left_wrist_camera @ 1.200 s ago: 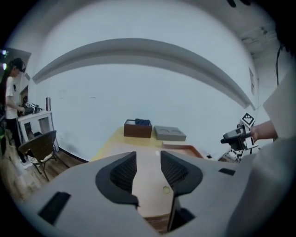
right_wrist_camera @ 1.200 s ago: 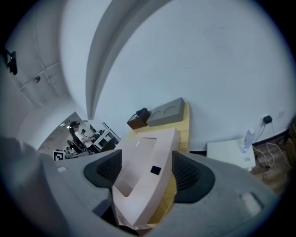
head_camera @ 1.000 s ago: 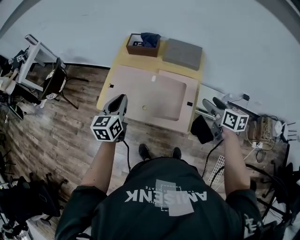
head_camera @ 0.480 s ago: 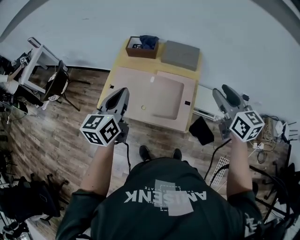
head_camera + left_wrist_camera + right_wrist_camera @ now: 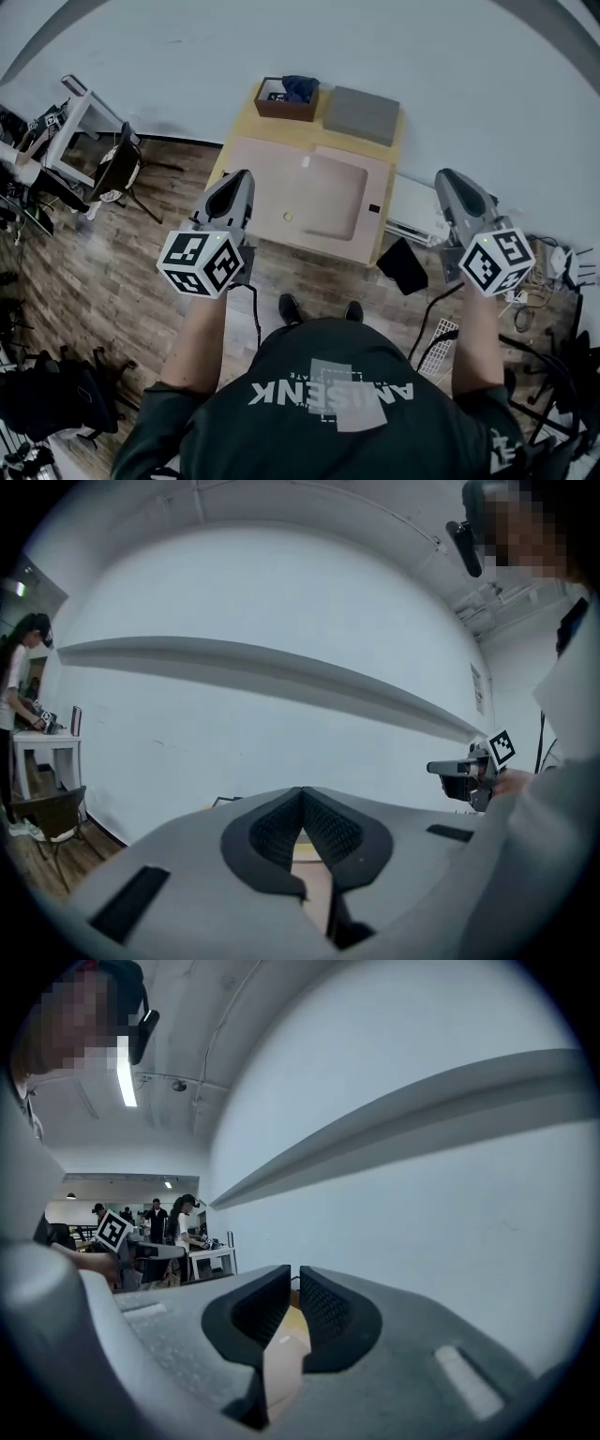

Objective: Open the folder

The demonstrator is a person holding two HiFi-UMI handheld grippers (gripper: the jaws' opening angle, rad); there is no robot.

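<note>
Table [image 5: 240, 120] against white wall [image 5: 394, 37], pink folder [image 5: 300, 192] on it; wood-plank floor [image 5: 112, 272].

Head view overhead — gripper views level, facing wall [image 5: 281, 592].

Folder [image 5: 281, 183] matt pink, smooth; table [image 5: 236, 122] pale smooth wood; floor [image 5: 112, 272] brown wood planks.

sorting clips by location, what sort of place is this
Probably a shared lab or workshop, not a home: a small pale wooden table stands against a bare white wall, tangled cables lie on the wood-plank floor, and other people work at a white bench.
</note>
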